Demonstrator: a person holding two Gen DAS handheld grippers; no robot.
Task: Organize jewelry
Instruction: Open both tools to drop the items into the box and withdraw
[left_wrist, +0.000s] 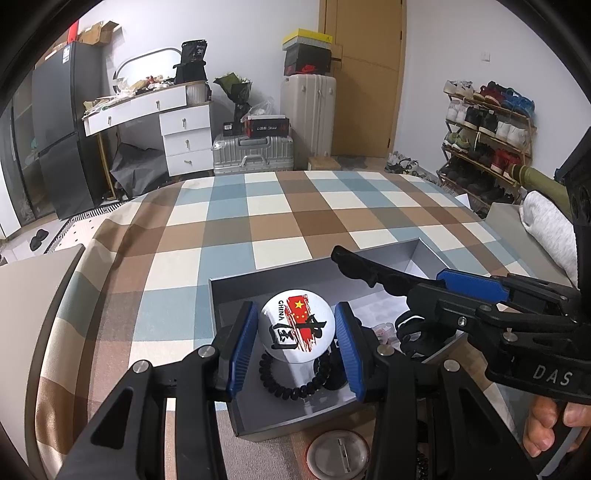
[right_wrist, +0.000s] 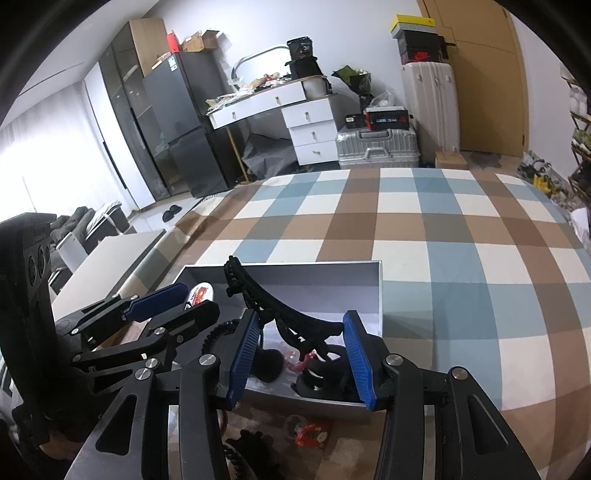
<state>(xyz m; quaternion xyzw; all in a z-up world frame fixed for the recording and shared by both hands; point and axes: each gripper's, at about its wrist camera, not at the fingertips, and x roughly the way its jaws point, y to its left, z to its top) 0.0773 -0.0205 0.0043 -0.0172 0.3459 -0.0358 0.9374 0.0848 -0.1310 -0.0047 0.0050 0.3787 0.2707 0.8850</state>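
Grey tray box (left_wrist: 236, 413) on a bed with a checked blue, brown and cream cover (left_wrist: 295, 221), seen from both wrist cameras.

Left gripper (left_wrist: 298, 334): jaws partly closed, blue pads (left_wrist: 242, 350) pressed on either side of a round white badge (left_wrist: 297, 326) printed with a red flag and "CHINA"; badge held over the near left part of the box. Below it, on the box floor: a black bead bracelet (left_wrist: 291, 386).

Right gripper (right_wrist: 303, 354): jaws partly closed around a long black curved hair claw (right_wrist: 280, 310), the clip's teeth end rising up and to the left over the box interior. Exact pad contact on the clip: cannot tell, though the clip stands clear of the box floor between the pads. Beside it in the box: further dark hair accessories (right_wrist: 321, 373) and a small red item (right_wrist: 308, 356).

On the cover in front of the box: a second round badge lying face down (left_wrist: 338, 454), pin back showing, and a small red-and-white trinket (right_wrist: 314, 432).

A hand (left_wrist: 546, 424) at the lower right of the left view, on the right gripper's handle.
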